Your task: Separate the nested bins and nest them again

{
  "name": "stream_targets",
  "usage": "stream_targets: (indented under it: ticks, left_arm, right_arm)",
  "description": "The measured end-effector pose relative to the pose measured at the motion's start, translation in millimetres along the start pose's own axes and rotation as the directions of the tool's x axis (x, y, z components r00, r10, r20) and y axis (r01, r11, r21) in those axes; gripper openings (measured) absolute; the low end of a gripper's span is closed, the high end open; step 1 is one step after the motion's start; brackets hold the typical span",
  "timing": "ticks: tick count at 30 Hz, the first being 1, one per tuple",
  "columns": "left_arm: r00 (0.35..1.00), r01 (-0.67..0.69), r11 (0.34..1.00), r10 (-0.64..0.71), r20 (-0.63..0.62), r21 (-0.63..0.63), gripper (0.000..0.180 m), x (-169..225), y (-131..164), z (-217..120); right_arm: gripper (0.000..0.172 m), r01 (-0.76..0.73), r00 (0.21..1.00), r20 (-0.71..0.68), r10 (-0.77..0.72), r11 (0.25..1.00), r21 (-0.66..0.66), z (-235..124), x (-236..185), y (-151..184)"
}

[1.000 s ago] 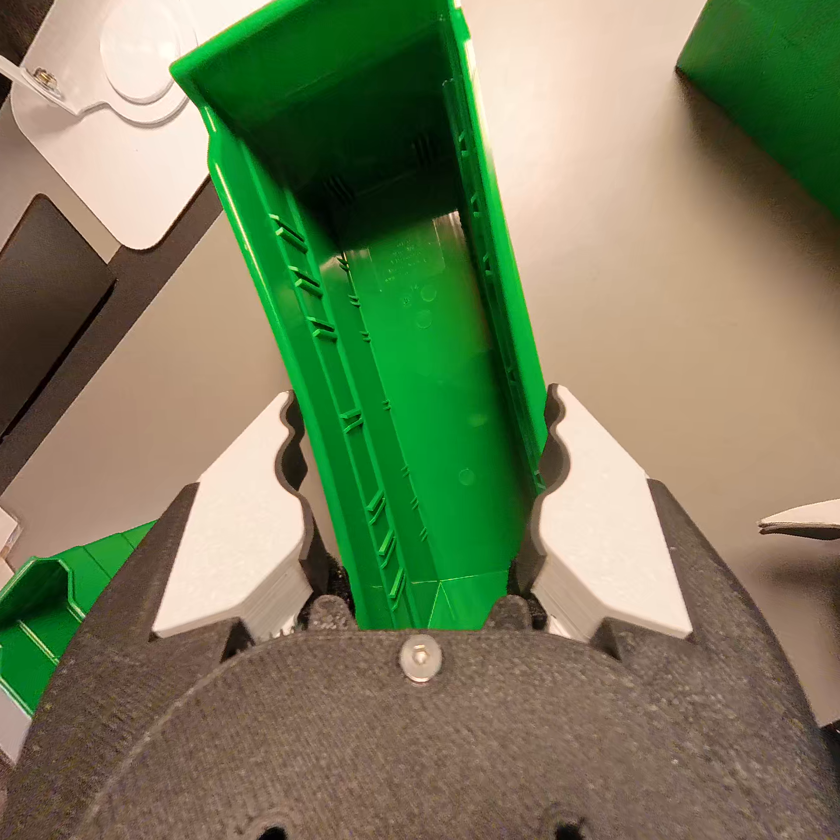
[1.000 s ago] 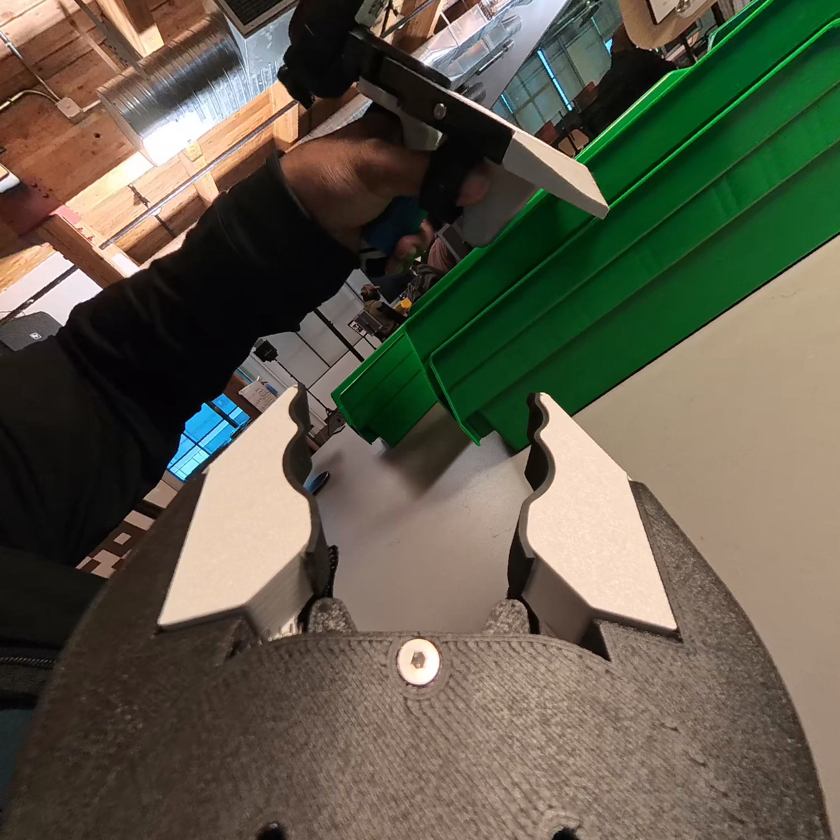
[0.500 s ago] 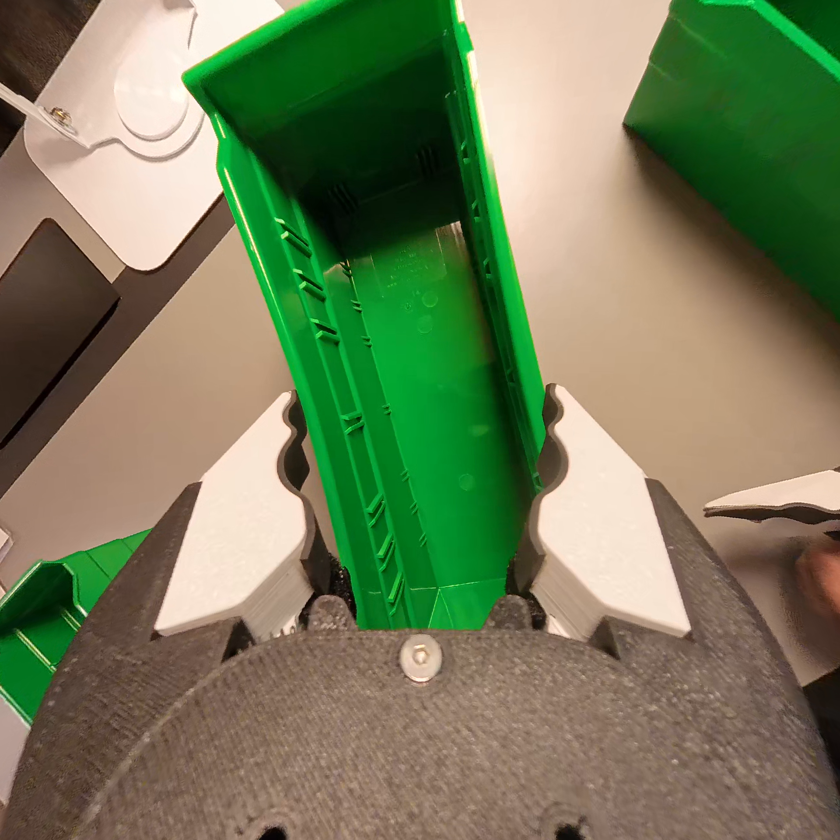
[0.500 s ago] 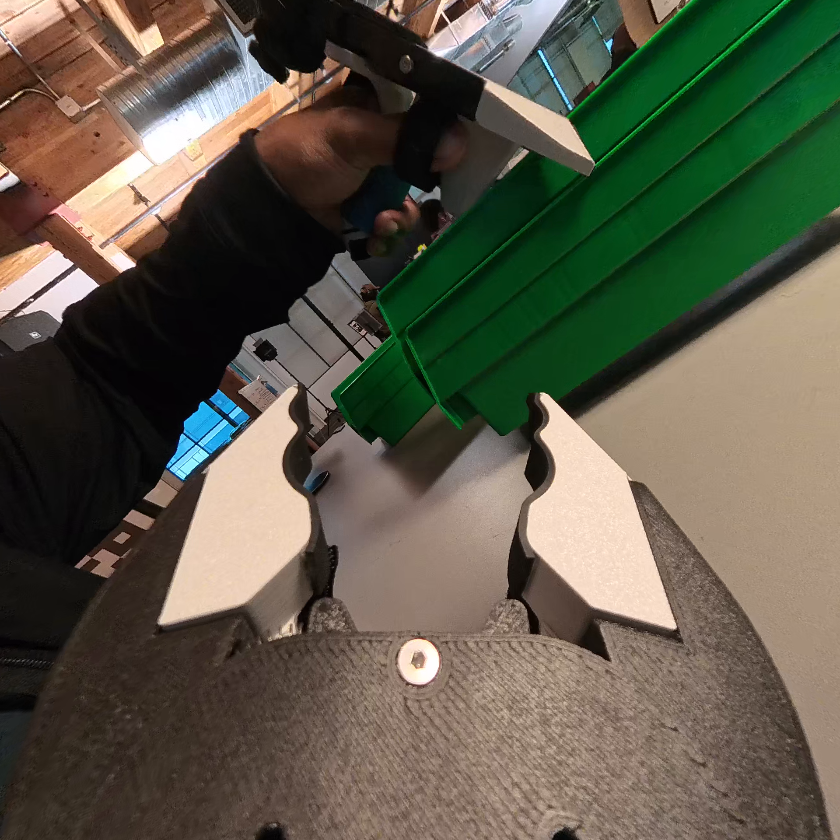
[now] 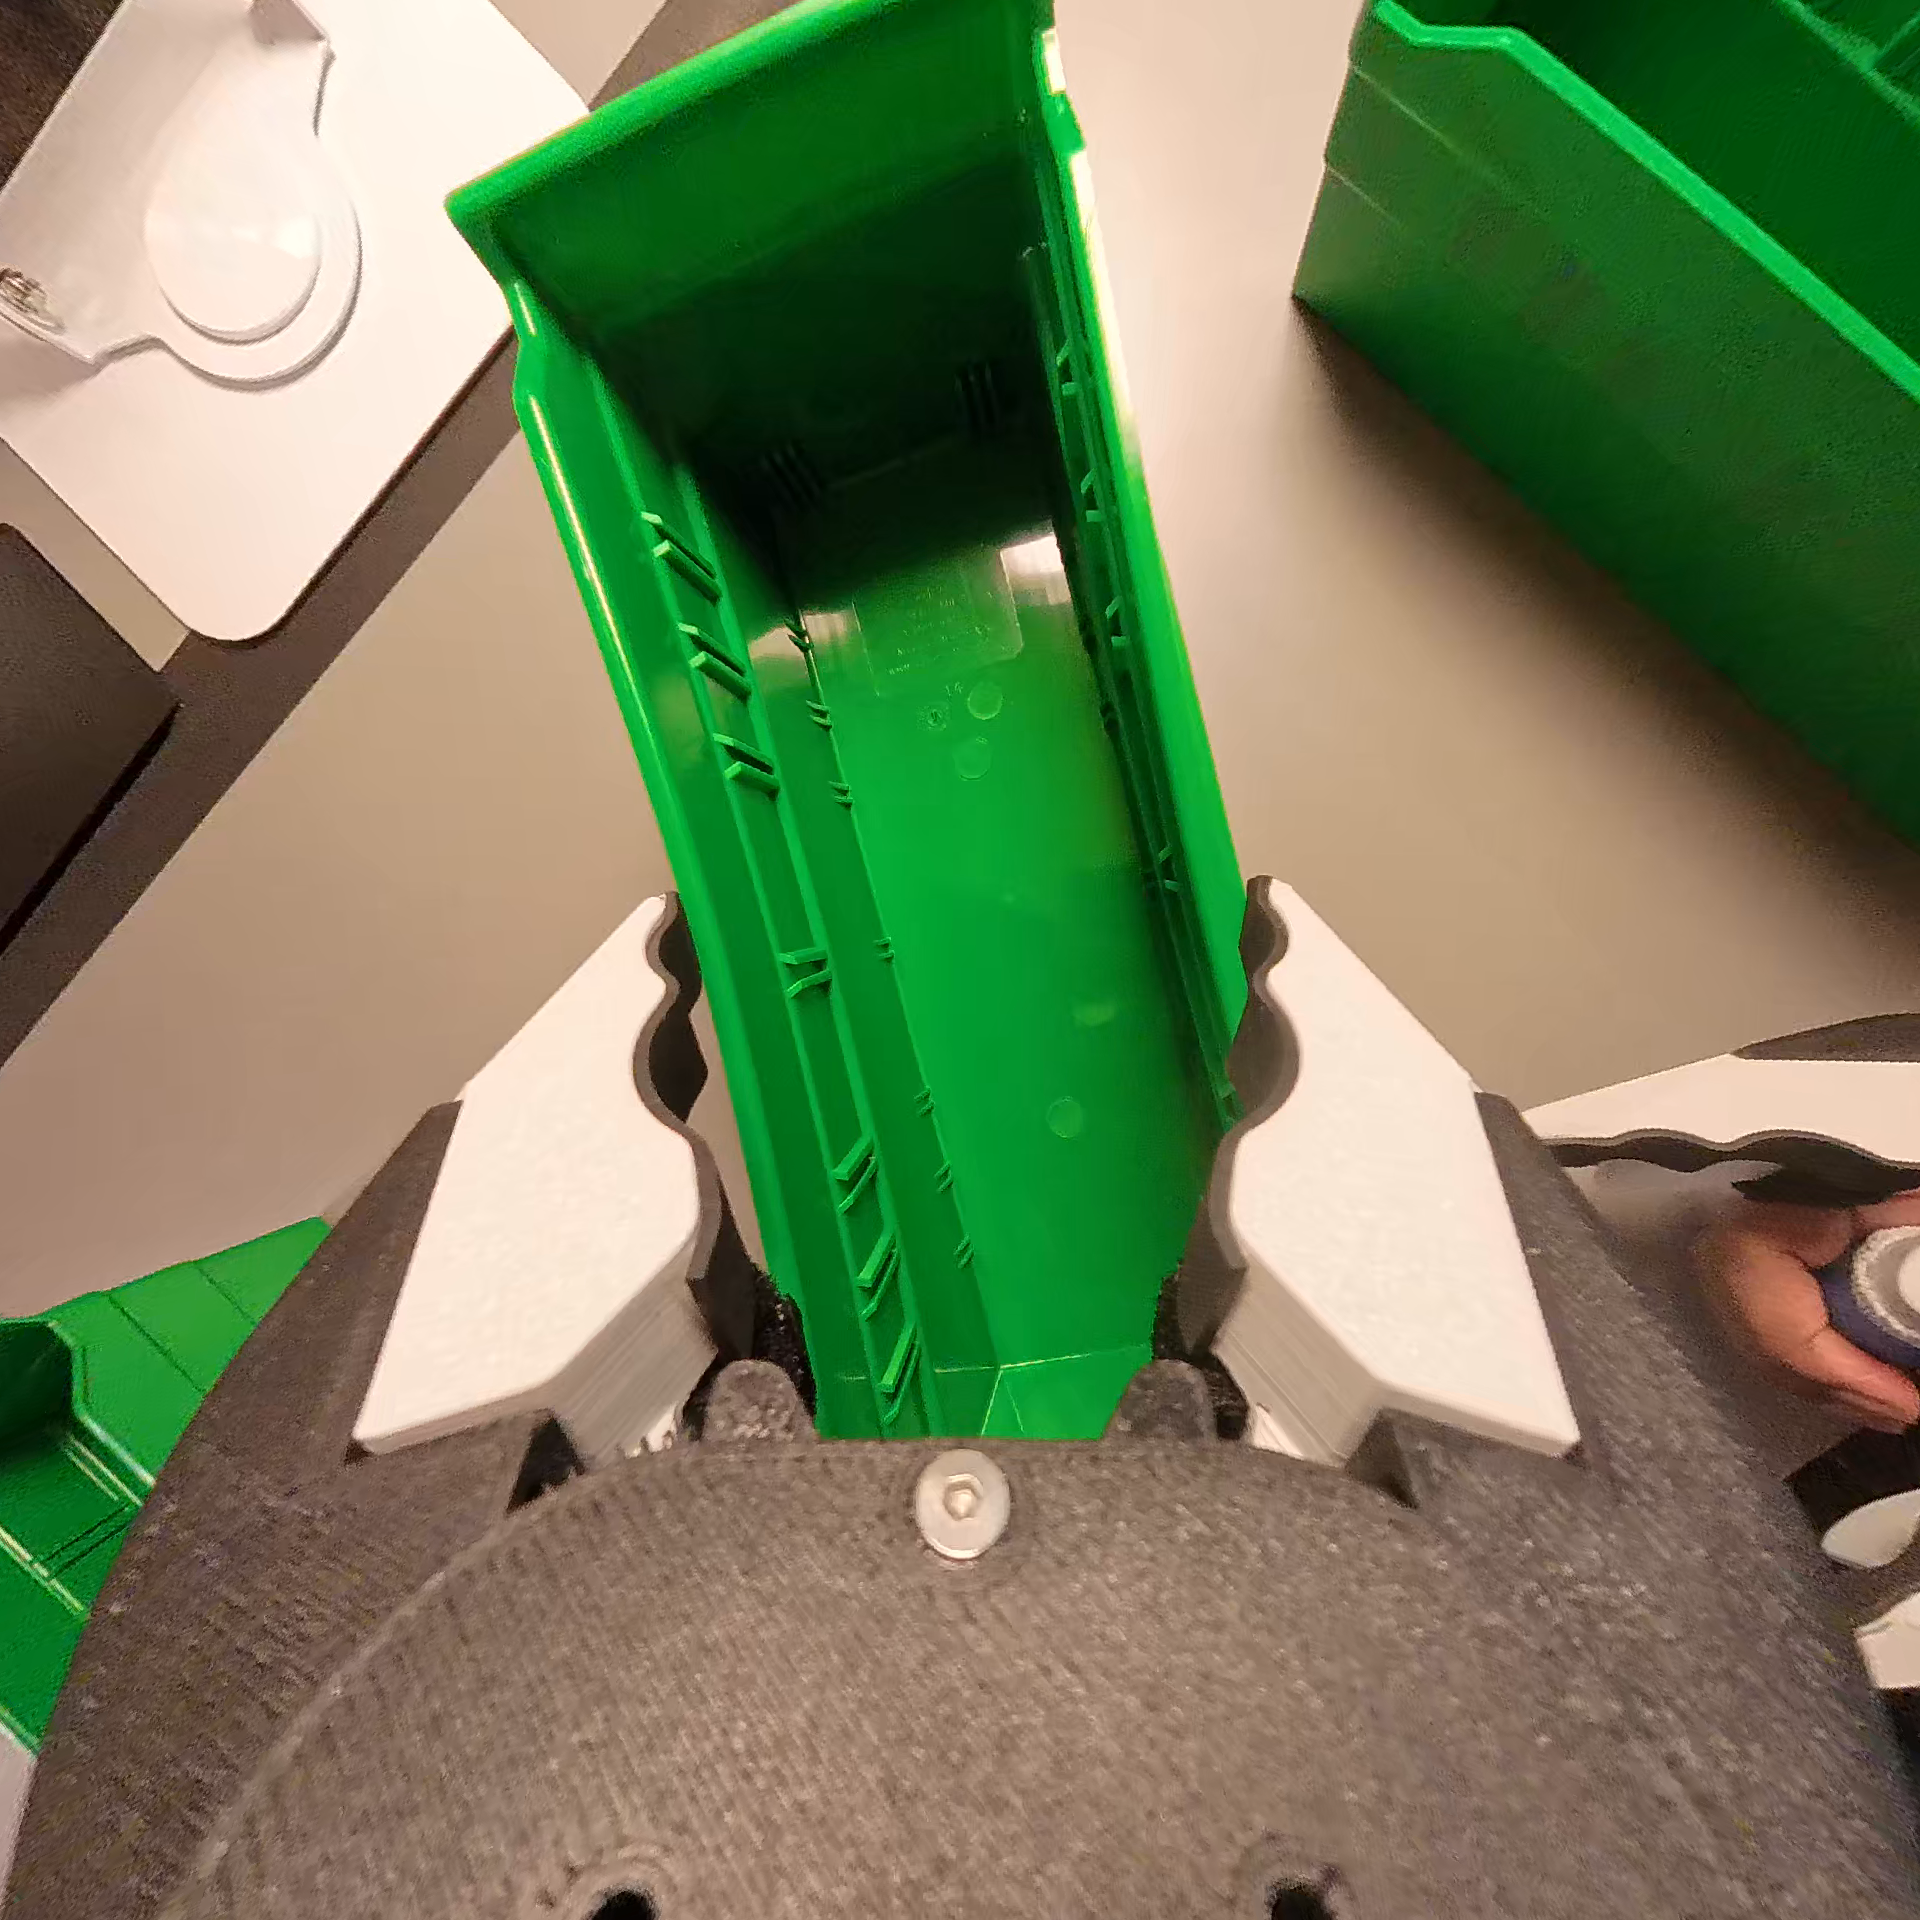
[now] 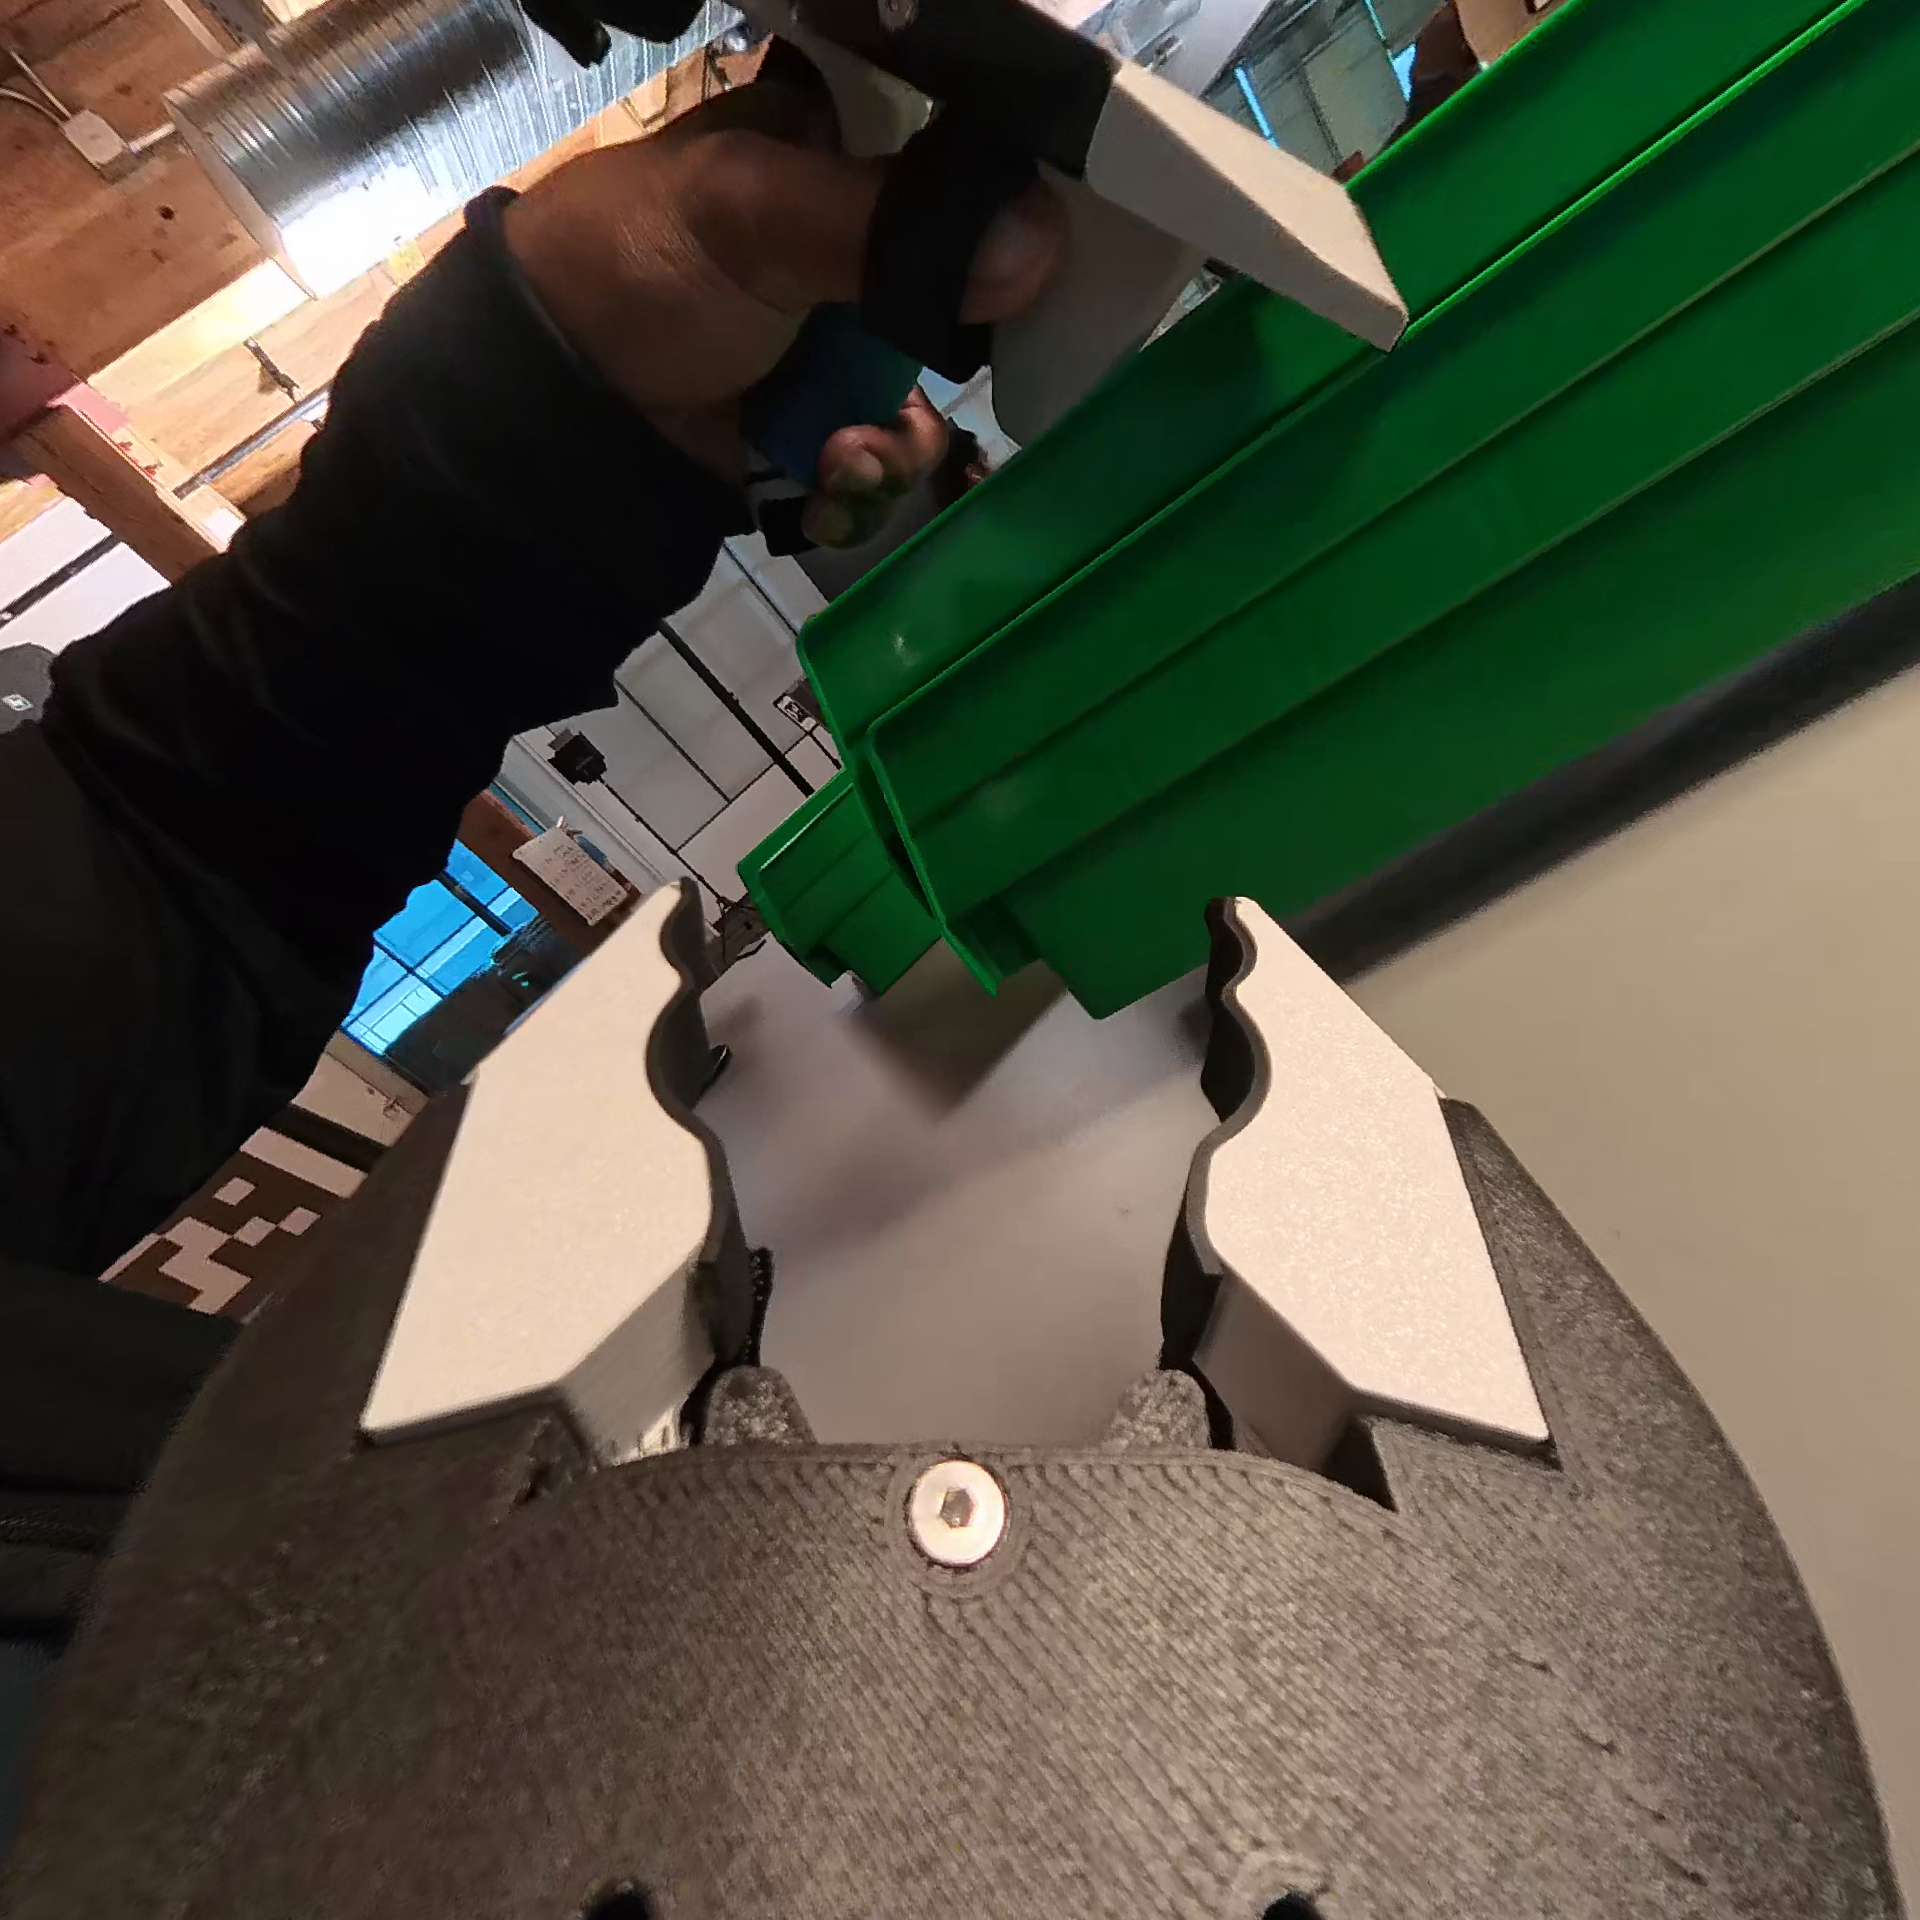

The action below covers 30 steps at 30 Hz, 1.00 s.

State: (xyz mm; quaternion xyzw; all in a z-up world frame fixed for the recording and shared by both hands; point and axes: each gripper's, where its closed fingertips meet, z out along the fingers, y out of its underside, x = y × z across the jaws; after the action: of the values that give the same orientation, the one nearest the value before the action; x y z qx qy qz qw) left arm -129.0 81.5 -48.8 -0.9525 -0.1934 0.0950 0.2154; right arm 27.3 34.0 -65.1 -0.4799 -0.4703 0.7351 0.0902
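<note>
Between the left gripper's (image 5: pixel 961 1023) wide-spread fingers — a long green bin (image 5: pixel 935 831), gripped across its width, right pad against its wall, left pad close at its rim, far end hanging over the table (image 5: pixel 1507 831). Ahead of the right gripper's (image 6: pixel 956 1023) open, empty fingers, another green bin (image 6: pixel 1455 675) lifted off the table, one more bin (image 6: pixel 821 894) behind it. Likely trouble: long lever on a shallow grip — could pivot, slip, or clip the bin (image 5: pixel 1621 312) off to the right when re-nesting.
</note>
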Motion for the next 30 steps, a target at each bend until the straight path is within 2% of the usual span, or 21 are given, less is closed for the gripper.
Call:
stream_targets:
  ticks: [11,18,25,30]
  left_arm:
    - [1.0,0.029,0.999,-0.029,0.0,0.044,0.103,12,-10,-14]
    - [0.999,0.035,0.998,-0.034,-0.032,0.061,0.103,27,-10,-16]
    - [0.999,0.046,0.997,-0.046,-0.011,0.065,0.103,18,-6,-17]
    - [0.998,0.057,0.996,-0.057,-0.007,0.067,0.103,14,-3,-18]
  right_arm:
    - [0.097,0.081,0.978,-0.174,-0.116,0.977,-0.196,12,18,31]
    - [0.094,0.064,0.961,-0.253,-0.115,0.977,-0.203,11,29,32]
    - [0.091,0.07,0.931,-0.334,-0.148,0.969,-0.235,11,38,36]
    - [0.088,0.064,0.929,-0.339,-0.15,0.966,-0.252,12,39,38]
